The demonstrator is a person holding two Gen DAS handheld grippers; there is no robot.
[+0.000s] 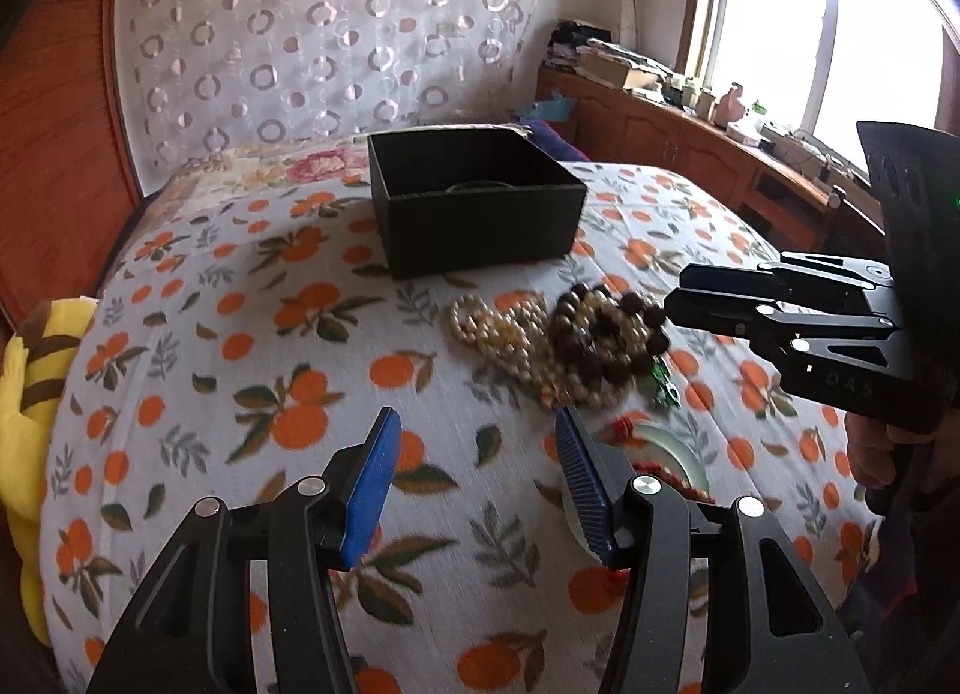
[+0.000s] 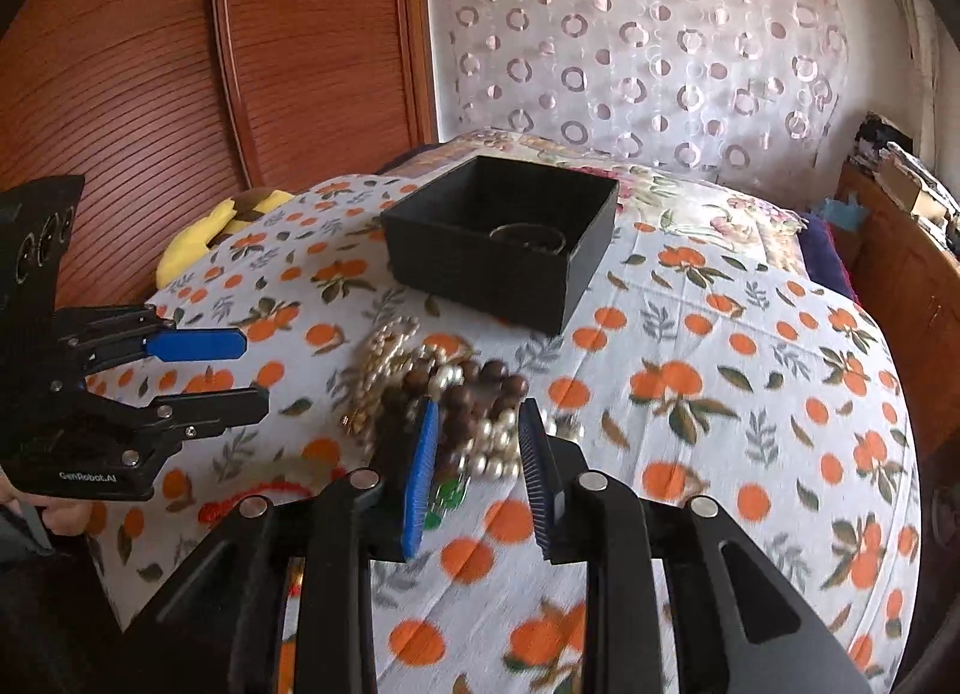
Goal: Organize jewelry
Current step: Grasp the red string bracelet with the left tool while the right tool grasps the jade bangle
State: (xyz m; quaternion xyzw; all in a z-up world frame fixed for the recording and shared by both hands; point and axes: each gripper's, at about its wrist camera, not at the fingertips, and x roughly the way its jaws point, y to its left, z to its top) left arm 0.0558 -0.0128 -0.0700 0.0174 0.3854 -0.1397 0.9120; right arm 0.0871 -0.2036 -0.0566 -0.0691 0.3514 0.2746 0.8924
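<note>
Two hand-held grippers hover over a bed covered by a white sheet printed with oranges and green leaves [image 2: 720, 394]. Beyond both tools, farther up the bed, sits a black, open-topped rectangular cardboard box [image 2: 504, 250]; from the right wrist view it stands corner-on, its long axis running from near left to far right, and a thin metal bangle [image 2: 528, 235] lies flat inside it. Between the box and the tools is a heap of jewelry [image 1: 564, 346]: cream pearl-like bead strands and dark brown wooden bead bracelets tangled together, spread roughly across the bed, with a small green glass piece [image 1: 663, 385] at its near edge. The right gripper [image 2: 477, 454] points down at this heap with its blue-padded jaws partly apart; beads show in the gap ahead of them, but the pads do not press on anything. The left gripper [image 1: 474, 484] stands just beside the heap, about half open and holding nothing. Next to its right finger lie a pale green jade-like bangle [image 1: 678, 454] and a red beaded strand [image 1: 624, 429], both blurred.
</note>
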